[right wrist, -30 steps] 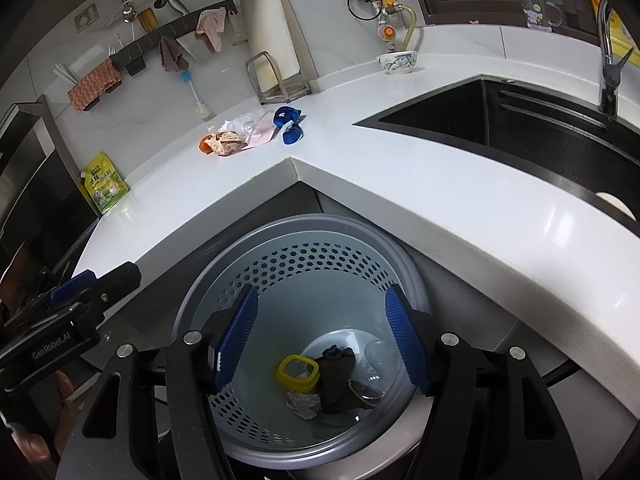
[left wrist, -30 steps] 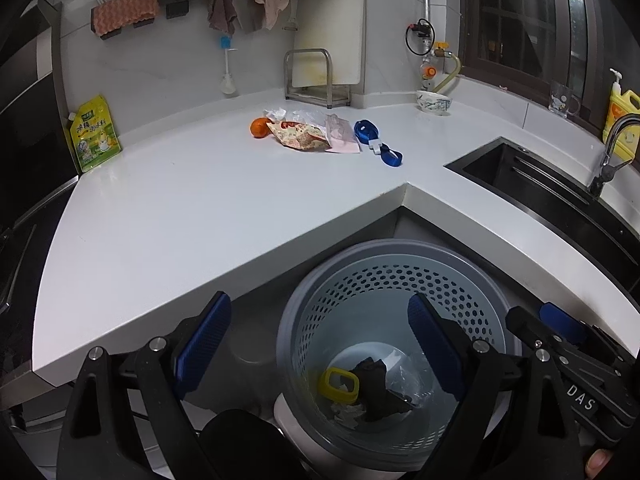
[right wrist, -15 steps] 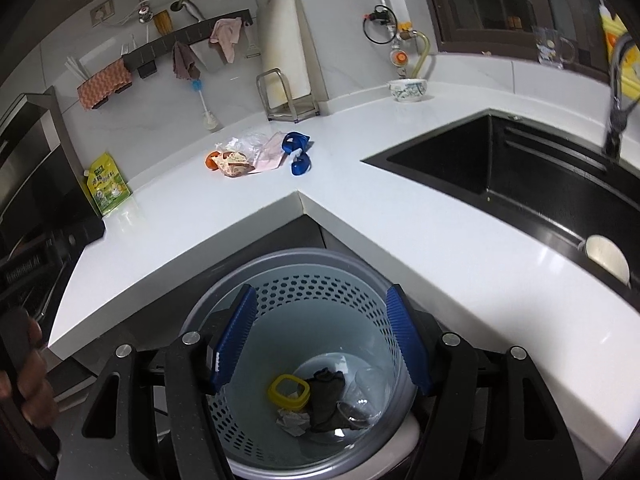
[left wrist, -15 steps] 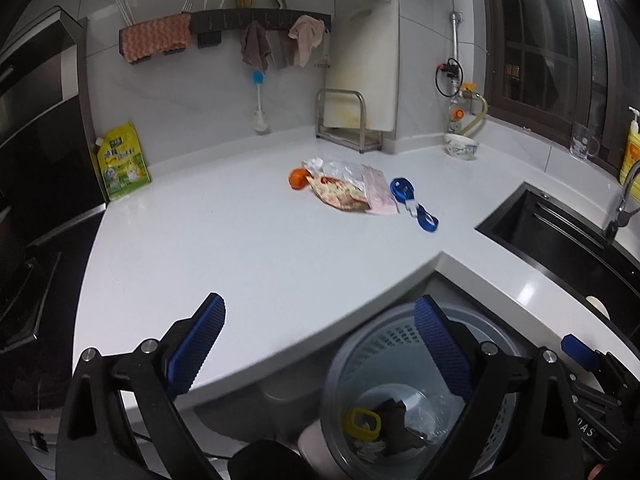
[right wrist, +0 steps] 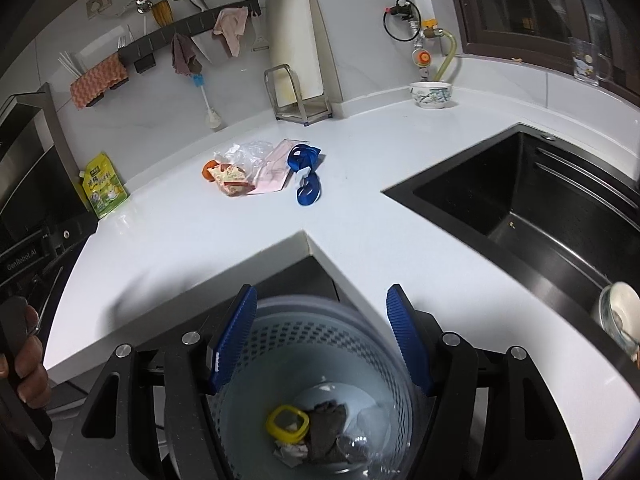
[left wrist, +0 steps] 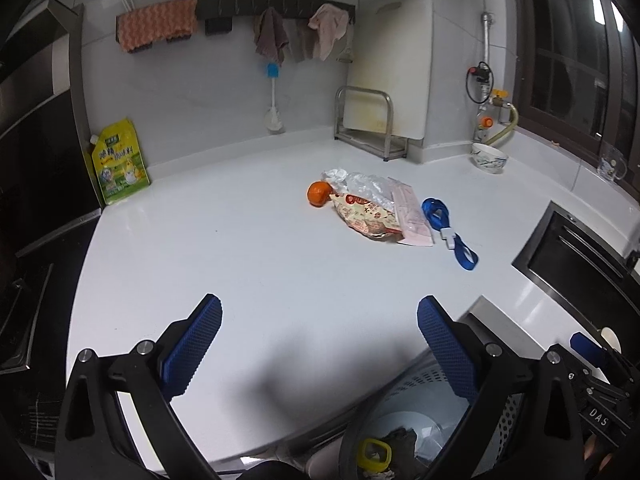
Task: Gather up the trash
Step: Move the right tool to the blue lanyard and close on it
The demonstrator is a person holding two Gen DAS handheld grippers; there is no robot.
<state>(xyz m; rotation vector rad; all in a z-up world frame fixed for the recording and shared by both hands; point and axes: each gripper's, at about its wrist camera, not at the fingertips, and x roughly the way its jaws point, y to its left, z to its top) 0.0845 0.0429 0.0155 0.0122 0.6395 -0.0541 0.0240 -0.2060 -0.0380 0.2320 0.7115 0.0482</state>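
A heap of trash lies far back on the white counter [left wrist: 248, 248]: an orange [left wrist: 319, 193], a printed snack wrapper [left wrist: 366, 216], clear plastic [left wrist: 366, 184], a pink packet [left wrist: 412, 216] and a blue strap [left wrist: 452, 232]. My left gripper [left wrist: 320, 308] hovers over the counter's near edge, its jaws opening with nothing between them. My right gripper [right wrist: 321, 294] is open and holds nothing above the perforated bin [right wrist: 312, 332]. In the bin lie a yellow ring lid [right wrist: 287, 422] and a dark rag [right wrist: 328, 428]. The heap [right wrist: 248, 172] and strap [right wrist: 306, 172] lie beyond the counter's inner corner.
A black sink [right wrist: 540, 200] is sunk into the counter at the right, with a glass [right wrist: 618, 312] at its near end. A patterned bowl [right wrist: 430, 94], a board rack [left wrist: 368, 128] and a yellow pouch [left wrist: 118, 162] stand along the wall. A stove [left wrist: 24, 300] lies at the left.
Both grippers have risen and moved forward from over the bin toward the counter. The left one now stands over the counter's edge, its jaws a little wider.
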